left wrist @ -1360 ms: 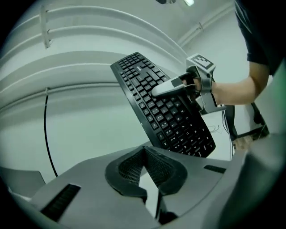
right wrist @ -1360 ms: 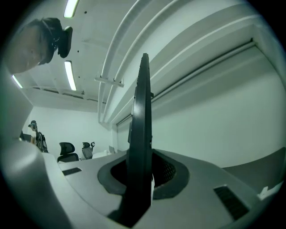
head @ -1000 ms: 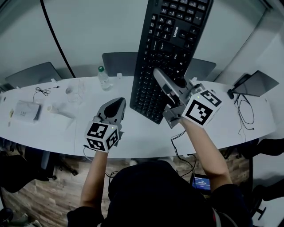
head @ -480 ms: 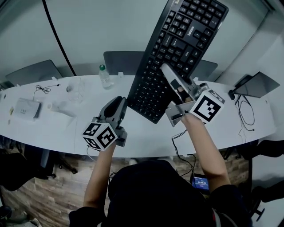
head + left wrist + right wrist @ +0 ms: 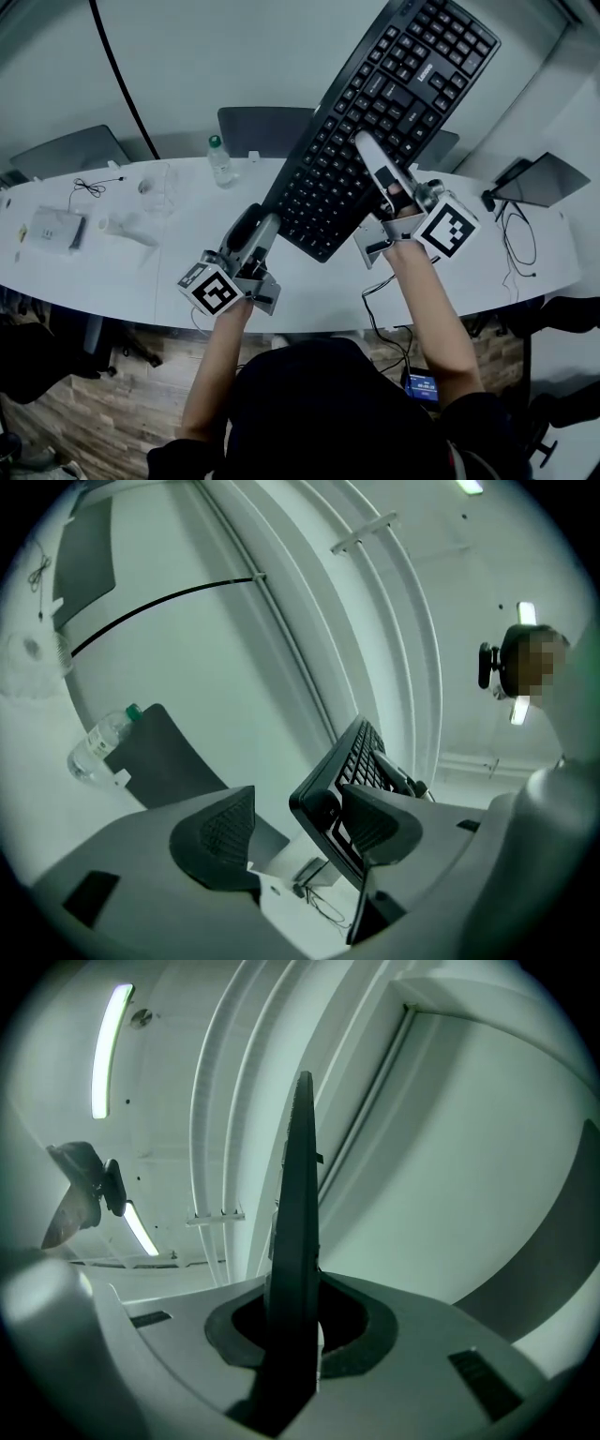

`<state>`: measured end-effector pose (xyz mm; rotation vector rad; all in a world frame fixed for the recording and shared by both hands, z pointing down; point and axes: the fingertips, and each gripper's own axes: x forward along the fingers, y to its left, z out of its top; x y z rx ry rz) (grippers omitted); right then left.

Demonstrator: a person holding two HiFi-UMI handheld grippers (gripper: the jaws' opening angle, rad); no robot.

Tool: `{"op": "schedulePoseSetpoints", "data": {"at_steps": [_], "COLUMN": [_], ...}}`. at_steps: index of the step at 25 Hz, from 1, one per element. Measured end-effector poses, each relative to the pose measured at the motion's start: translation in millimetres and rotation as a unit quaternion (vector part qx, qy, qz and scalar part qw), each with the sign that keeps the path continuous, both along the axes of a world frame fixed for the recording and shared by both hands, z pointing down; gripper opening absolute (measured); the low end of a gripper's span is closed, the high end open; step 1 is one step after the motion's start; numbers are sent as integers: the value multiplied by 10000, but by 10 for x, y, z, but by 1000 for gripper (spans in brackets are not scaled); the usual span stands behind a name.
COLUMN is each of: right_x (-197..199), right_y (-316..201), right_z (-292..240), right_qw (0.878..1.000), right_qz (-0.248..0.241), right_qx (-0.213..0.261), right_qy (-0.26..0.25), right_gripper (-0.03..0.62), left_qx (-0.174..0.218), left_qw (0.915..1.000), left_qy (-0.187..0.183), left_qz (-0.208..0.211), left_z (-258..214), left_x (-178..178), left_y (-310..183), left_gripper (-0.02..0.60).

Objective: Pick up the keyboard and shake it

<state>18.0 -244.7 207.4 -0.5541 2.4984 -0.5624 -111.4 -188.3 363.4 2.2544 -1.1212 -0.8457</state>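
**Keyboard aloft in the right gripper, left gripper open**

Head view: the keyboard is up in the air, clear of the table. It slants from lower left to upper right with its keys toward the camera. The right gripper has it by a long edge — one finger lies across the keys, the other is hidden behind the board. Most of the board reaches up and away beyond those fingers, and a shorter length hangs below them. The left gripper sits just left of the board's low end, fingers spread and pointing up along it. A bottle stands on the table, up and to the left of the left fingers.

Left gripper view: the left gripper has just been opening its jaws, and they stand wide apart. The low corner of the keyboard shows in the gap, close by the right-hand pad and well off the left-hand one — neither pad presses on it. The bottle lies far out to the left of the fingers.

Right gripper view: the right gripper is clamped on the keyboard. The board is seen edge-on as a thin dark slab rising straight up from between the jaws, with both pads tight against it.
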Motion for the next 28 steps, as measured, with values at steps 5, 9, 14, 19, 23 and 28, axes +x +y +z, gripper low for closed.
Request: {"op": "schedulePoseSetpoints", "data": {"at_steps": [5,9,14,19,23,28], "right_x": [5,1,1,-18,-21,-64], "right_y": [-14,-30,-23,-22,33,-4], "right_z": [8,5,0,-9,-41,53], "right_qw": [9994,9981,9974,9945,9908,9900], "right_qz": [-143,-281,-290,-522,-656,-708], "right_qx": [-33,-151,-173,-279,-500,-619], "right_qy": [-327,-530,-634,-866,-1076,-1048], "right_gripper": [86,86,86,86,86,86], "left_qx": [137,398,612,787,918,949], "left_qw": [9967,9876,9799,9727,9706,9701], "left_qy": [755,1302,1359,1497,1442,1440], "left_qz": [256,788,1327,1590,1695,1705], "left_z": [-18,-97,-178,-396,-605,-634], "left_x": [-46,-46,157,430,580,595], "left_y": [27,114,235,228,267,221], "left_gripper": [294,293,295,295,294,280]}}
